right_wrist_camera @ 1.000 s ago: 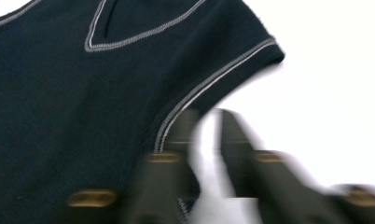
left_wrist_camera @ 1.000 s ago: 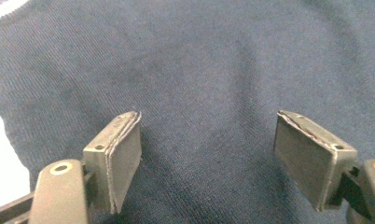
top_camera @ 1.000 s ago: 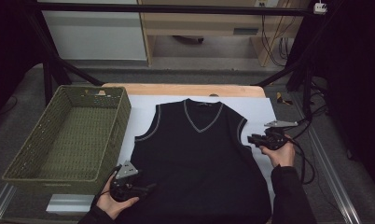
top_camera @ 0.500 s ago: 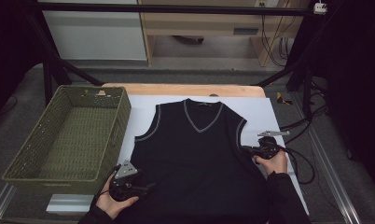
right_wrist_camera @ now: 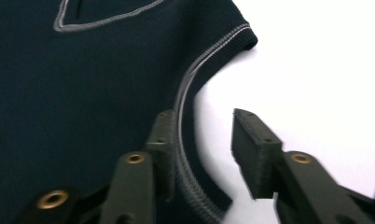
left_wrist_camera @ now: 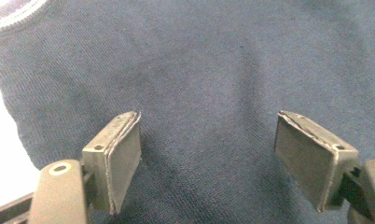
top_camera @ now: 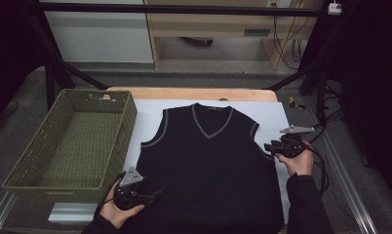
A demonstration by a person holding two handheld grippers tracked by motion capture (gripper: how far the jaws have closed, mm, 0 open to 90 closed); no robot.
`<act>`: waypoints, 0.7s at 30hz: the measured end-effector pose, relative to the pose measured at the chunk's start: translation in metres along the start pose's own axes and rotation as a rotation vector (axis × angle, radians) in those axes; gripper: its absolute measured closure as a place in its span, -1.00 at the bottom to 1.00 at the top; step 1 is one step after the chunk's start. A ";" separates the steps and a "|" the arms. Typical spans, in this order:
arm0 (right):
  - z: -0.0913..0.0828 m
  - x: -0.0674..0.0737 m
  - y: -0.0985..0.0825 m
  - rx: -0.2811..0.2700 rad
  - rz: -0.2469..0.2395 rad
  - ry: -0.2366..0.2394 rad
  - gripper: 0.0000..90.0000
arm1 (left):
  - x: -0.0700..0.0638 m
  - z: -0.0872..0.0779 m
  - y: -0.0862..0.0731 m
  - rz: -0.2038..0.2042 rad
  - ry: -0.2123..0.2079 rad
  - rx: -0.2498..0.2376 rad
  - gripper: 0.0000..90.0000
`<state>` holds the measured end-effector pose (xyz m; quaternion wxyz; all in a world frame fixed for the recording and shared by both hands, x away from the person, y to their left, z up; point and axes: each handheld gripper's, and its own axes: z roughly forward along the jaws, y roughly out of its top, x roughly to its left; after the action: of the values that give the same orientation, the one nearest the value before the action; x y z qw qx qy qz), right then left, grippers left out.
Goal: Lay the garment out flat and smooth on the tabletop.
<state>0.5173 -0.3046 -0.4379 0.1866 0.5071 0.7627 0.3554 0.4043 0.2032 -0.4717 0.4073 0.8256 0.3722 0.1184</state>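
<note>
The dark knit vest (top_camera: pixel 208 170) is lying flat, face up, on the white sheet (top_camera: pixel 274 114) that covers the desk (top_camera: pixel 194 92), V-neck pointing away from the person, hem hanging toward the near edge. It looks like soft, light knitwear, so I'd expect it to flop and stretch rather than hold any shape, and a pinch in the middle of the fabric would likely just bunch it up. The ribbed trim with the pale stripe looks like the best place to grab, since it's thicker and less stretchy.

The right claw (right_wrist_camera: pixel 202 149) is at the armhole on the right side, with that ribbed edge (right_wrist_camera: pixel 183 140) running up between its jaws. The jaws have just been opening, and right now there's a clear gap, so it's released, not pinching. The left claw (left_wrist_camera: pixel 206 149) hovers low over the fabric near the bottom left corner, jaws spread wide, nothing between them but the knit underneath.

A green woven basket (top_camera: pixel 33 170) sits just beside the sheet on the left, apart from the vest.
</note>
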 end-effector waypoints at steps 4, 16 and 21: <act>0.013 -0.008 -0.002 -0.064 0.006 0.014 0.18 | 0.001 0.001 0.000 -0.003 -0.002 0.004 -0.52; 0.091 -0.018 0.033 -0.064 0.030 -0.001 -0.10 | 0.001 0.001 0.001 0.003 -0.005 -0.008 -0.54; 0.105 -0.019 0.039 -0.022 0.031 -0.016 0.00 | 0.003 0.000 0.001 0.002 -0.002 -0.015 -0.54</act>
<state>0.6180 -0.2752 -0.4823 0.1928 0.5197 0.7492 0.3625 0.4071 0.2046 -0.4710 0.4138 0.8230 0.3700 0.1209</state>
